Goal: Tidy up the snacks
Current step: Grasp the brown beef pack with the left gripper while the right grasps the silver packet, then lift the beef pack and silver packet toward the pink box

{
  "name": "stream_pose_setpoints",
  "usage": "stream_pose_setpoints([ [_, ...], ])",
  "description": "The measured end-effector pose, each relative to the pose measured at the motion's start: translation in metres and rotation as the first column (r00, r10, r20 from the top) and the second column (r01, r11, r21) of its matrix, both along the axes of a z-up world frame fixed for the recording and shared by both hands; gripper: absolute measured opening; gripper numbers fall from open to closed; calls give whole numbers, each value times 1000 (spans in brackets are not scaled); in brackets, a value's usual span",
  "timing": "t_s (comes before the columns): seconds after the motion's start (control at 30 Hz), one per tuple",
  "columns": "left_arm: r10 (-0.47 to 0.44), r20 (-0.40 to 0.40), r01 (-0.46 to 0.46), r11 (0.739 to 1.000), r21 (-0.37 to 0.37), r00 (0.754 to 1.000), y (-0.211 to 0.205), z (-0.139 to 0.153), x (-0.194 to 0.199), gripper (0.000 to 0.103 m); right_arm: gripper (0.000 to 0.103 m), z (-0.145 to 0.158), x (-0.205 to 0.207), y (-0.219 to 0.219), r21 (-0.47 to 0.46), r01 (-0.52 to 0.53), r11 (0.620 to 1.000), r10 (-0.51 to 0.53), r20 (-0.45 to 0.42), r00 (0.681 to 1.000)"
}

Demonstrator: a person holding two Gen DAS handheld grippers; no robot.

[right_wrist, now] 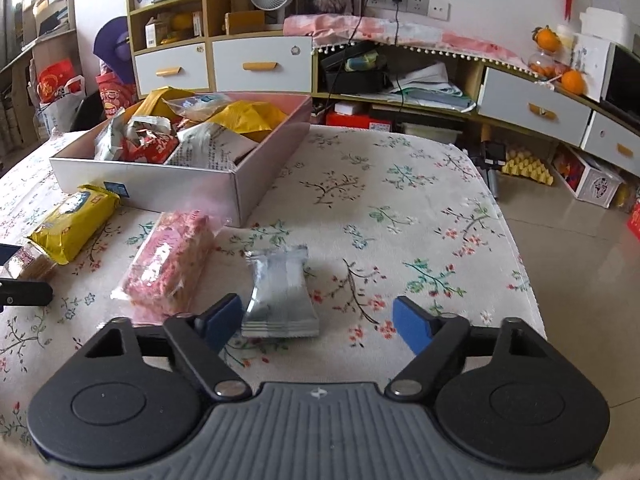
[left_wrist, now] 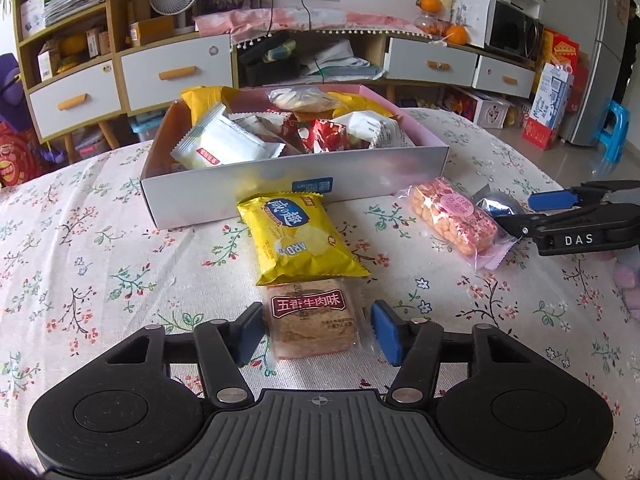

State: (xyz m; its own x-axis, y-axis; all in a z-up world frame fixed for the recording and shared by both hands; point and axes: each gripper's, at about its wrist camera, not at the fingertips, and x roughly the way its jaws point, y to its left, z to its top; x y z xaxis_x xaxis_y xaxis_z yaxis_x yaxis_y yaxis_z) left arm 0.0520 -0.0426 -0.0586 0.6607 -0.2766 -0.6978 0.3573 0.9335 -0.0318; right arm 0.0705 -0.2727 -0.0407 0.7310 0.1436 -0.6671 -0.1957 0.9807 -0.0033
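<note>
Beef-flavour cracker pack [left_wrist: 312, 328]: lies lengthwise between the half-spread pads of the left gripper [left_wrist: 316, 332], untouched, near the table's [left_wrist: 100, 280] front edge; right gripper [right_wrist: 320, 324] spread around silver sachet [right_wrist: 280, 300].

Yellow chip bag [left_wrist: 298, 236], pink snack [left_wrist: 454, 220], floral cloth [left_wrist: 100, 280].

The right gripper [right_wrist: 318, 322] sits low over a flowered tablecloth [right_wrist: 400, 200], its blue pads spread with a silver packet [right_wrist: 278, 296] between them, nearer the left pad and clear of the right one. A pink snack bar [right_wrist: 172, 260] lies just left of it. Beyond, a yellow packet [right_wrist: 74, 222] rests against a box [right_wrist: 160, 184] full of snacks.
</note>
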Motion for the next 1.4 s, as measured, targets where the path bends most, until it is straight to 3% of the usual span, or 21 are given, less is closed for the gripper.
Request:
stream_pose_setpoints([
  [0.23,11,-9,-11,1000,-4,1000,1,2,0,48,53,3,-1,6,3,-36,999,36,0,999],
  [0.4,15,-10,-15,1000,-6,1000,3,3,-1,43,33,6,-3,12,-3,-67,998,67,-5,998],
  [0.73,1,-12,-1,1000,-9,1000,4,7,-5,39,29,10,-5,21,-35,-84,996,84,-8,996],
  [0.97,6,-28,-6,1000,-2,1000,7,10,-5,39,17,16,-6,21,-22,-81,996,80,-12,997],
  [1.1,11,-40,-11,1000,-4,999,9,10,-6,39,18,14,-5,24,-26,-84,996,84,-18,996],
  [1.23,10,-48,-10,1000,1,999,8,9,-6,39,28,10,-2,26,-32,-78,996,77,-35,996],
  [1.4,8,-49,-8,1000,3,999,7,9,-6,39,28,9,0,26,-24,-70,997,70,-26,997],
])
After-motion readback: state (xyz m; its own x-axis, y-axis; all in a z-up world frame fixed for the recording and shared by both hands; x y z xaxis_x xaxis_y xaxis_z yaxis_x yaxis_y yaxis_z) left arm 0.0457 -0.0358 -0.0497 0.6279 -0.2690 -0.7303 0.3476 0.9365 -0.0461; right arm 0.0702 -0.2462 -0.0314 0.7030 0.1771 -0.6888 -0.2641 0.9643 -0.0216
